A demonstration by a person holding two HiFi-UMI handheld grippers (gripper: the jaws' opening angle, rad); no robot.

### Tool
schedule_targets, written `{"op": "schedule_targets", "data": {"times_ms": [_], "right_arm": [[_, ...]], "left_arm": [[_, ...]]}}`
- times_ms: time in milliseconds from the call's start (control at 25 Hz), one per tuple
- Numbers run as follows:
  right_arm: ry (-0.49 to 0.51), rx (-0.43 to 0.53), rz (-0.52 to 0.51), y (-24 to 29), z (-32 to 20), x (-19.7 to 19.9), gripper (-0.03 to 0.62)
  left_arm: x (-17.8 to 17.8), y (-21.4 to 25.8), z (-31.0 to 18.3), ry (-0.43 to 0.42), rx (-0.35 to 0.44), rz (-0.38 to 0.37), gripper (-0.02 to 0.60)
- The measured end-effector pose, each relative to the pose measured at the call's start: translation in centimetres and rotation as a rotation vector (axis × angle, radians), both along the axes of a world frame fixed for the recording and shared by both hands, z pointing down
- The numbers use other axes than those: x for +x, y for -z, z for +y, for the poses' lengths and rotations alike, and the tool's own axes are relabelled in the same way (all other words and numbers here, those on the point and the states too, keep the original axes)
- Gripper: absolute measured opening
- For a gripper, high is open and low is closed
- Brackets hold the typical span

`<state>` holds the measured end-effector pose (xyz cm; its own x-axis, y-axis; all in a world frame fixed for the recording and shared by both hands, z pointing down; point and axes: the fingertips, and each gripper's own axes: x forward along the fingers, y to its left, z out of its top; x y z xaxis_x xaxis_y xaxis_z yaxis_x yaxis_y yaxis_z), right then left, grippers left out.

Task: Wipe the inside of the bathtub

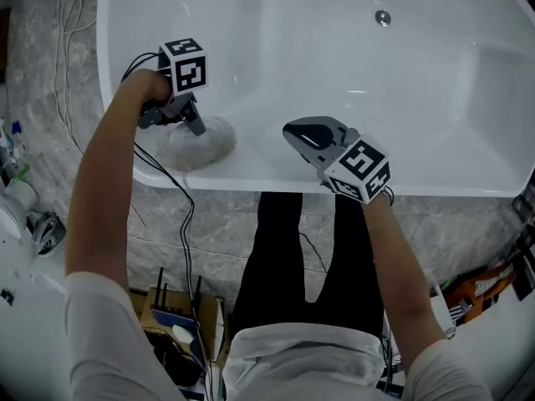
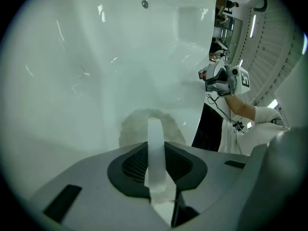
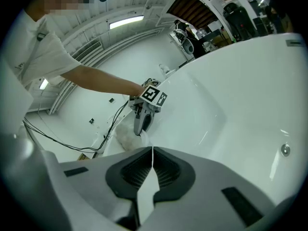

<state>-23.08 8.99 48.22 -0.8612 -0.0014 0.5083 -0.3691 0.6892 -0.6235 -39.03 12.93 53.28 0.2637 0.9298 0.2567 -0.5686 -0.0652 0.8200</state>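
Along the near side, the bathtub [image 1: 359, 107] offered wide bare room toward the drain [image 1: 383, 17]. The round wiping pad [image 1: 205, 143] lay just inside the rim, its strap clenched in the left tongs [image 1: 197, 128]; flat, steady pressure would probably serve best. The right tongs [image 1: 290, 130] hovered closed on nothing.

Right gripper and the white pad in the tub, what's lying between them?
Nothing. The head view shows only bare bathtub surface between the right gripper and the white pad; the right gripper view agrees.
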Motion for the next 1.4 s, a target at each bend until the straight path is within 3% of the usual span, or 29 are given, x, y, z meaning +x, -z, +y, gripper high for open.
{"op": "schedule_targets", "data": {"times_ms": [480,680,760,960,1240,1400], "right_arm": [[0.098,0.024,0.052,-1.4,0.3,1.1,0.021],[0.085,0.011,0.058,-2.7,0.5,2.6,0.023],[0.065,0.002,0.055,-2.8,0.3,4.7,0.023],[0.023,-0.014,0.04,-2.0,0.0,14.1,0.022],[0.063,-0.006,0.061,-2.8,-0.2,16.0,0.023],[0.056,-0.017,0.055,-3.6,-0.7,20.7,0.021]], "left_arm": [[0.7,-0.4,-0.2,0.075,0.026,0.028,0.086],[2.0,-0.9,0.1,0.055,0.035,0.052,0.087],[4.5,-0.8,0.2,0.034,0.033,0.062,0.086],[15.9,0.4,-0.1,-0.004,0.053,0.102,0.086],[18.5,0.6,-0.2,-0.051,0.067,0.132,0.086],[23.5,0.2,-0.2,-0.053,0.067,0.144,0.087]]}}
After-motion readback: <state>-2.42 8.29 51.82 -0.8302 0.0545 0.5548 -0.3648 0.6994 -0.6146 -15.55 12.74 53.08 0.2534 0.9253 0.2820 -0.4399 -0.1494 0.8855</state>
